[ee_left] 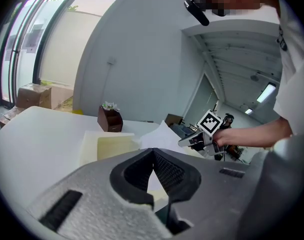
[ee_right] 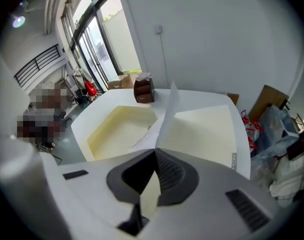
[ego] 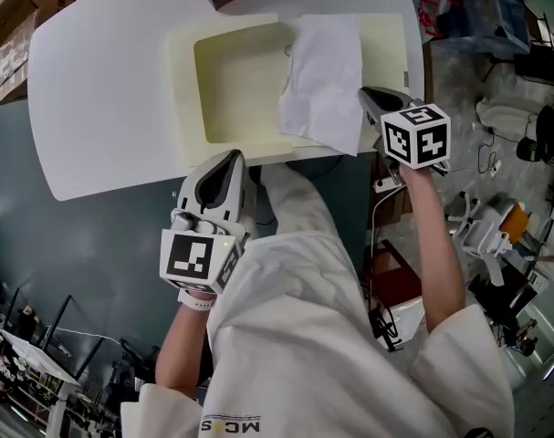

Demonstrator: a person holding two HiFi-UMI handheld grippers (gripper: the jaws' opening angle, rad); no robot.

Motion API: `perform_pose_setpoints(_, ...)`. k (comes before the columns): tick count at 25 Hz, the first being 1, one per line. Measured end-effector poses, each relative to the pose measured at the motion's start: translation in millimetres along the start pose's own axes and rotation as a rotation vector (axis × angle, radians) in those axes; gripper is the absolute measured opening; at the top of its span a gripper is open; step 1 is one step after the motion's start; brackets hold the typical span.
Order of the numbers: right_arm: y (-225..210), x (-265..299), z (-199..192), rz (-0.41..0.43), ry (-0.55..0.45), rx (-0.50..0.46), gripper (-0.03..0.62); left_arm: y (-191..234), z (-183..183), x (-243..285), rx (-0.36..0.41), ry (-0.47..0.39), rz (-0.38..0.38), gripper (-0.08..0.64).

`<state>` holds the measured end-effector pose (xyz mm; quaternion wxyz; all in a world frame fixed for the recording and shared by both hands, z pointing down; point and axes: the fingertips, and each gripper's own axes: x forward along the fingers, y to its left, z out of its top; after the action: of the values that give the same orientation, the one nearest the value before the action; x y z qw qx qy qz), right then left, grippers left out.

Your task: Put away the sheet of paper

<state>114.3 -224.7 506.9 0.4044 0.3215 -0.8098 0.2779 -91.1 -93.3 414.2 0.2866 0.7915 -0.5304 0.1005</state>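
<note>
a small brown wooden box (ee_left: pixel 109 120) with a plant on top stands at the far edge of the white desk (ego: pixel 103 108); cardboard boxes (ego: pixel 12 26) sit on the floor at far left.

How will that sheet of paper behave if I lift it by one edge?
Probably floppy: the sheet of paper is creased and bends where the right gripper pinches its edge. Likely very light, so it may flutter. It could drape over the tray rim rather than lie flat.
</note>
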Motion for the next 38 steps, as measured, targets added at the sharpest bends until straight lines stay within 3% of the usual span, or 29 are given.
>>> perform_pose_setpoints(8, 2.5, 43.7, -29.4, 0.033, 0.182, -0.102, 0.012, 9.5, -21.3, 22.0, -0.024, 0.041, 0.017, 0.025)
perform_pose_setpoints(14, 23.1, 74.3, -17.4, 0.097, 0.207, -0.159, 0.012, 18.9, -29.4, 27.8, -0.045, 0.057, 0.025, 0.025)
perform_pose_setpoints(22, 54.6, 110.5, -0.2, 0.155, 0.132, 0.0, 0.012, 32.0, -41.0, 38.4, -0.048, 0.068, 0.036, 0.025)
perform_pose_setpoints(34, 112.2, 153.9, 3.8, 0.216, 0.141, 0.028, 0.012, 53.8, -50.8, 36.3, -0.081, 0.078, 0.07, 0.025)
perform_pose_setpoints(38, 118.4, 158.3, 4.1, 0.223, 0.137, 0.016, 0.014, 57.7, -50.9, 35.7, -0.053, 0.081, 0.058, 0.025)
